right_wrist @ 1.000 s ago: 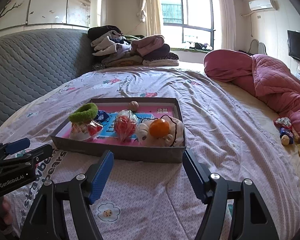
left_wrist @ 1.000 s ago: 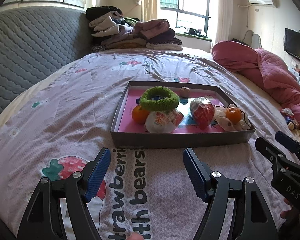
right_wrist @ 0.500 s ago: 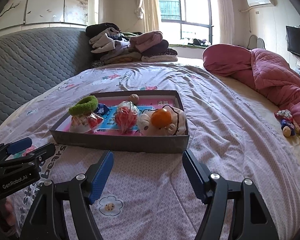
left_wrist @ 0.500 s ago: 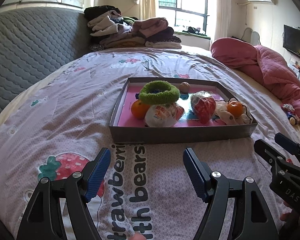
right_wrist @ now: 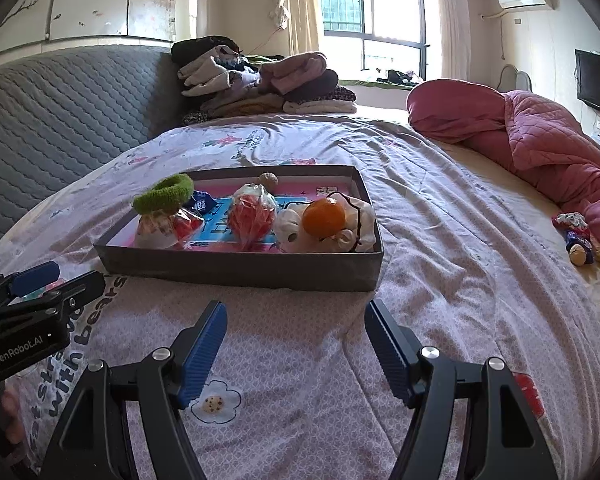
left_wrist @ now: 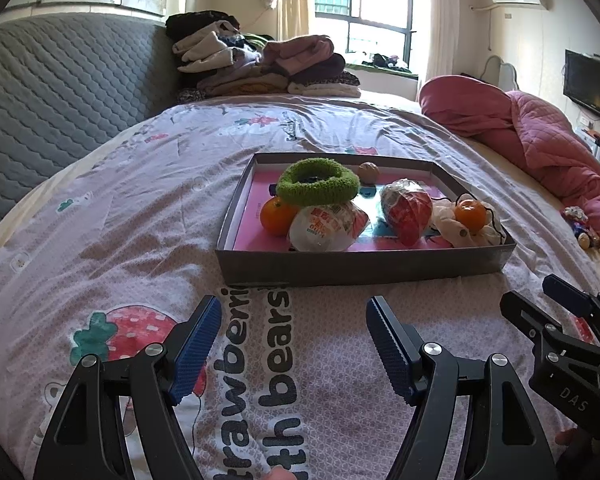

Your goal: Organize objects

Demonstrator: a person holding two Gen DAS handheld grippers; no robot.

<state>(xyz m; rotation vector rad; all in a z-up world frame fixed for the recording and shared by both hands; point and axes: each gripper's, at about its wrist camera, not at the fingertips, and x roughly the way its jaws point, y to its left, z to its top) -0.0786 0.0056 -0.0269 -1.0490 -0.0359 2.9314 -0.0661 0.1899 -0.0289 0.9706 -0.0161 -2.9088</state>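
My left gripper [left_wrist: 294,344] and right gripper [right_wrist: 296,350] share black triangular frames, silver screws and ribbed blue pads [right_wrist: 202,354]; white lettering marks their sides.

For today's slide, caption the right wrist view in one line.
Open right tongs hover over the bedsheet before a tray of oranges and snacks.

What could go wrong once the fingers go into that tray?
Green hair tie sits loosely atop the white snack bag; grabbing either may topple the other. The orange rests on a crumpled white pouch by the tray wall and could roll. The soft bedsheet lets the tray shift.
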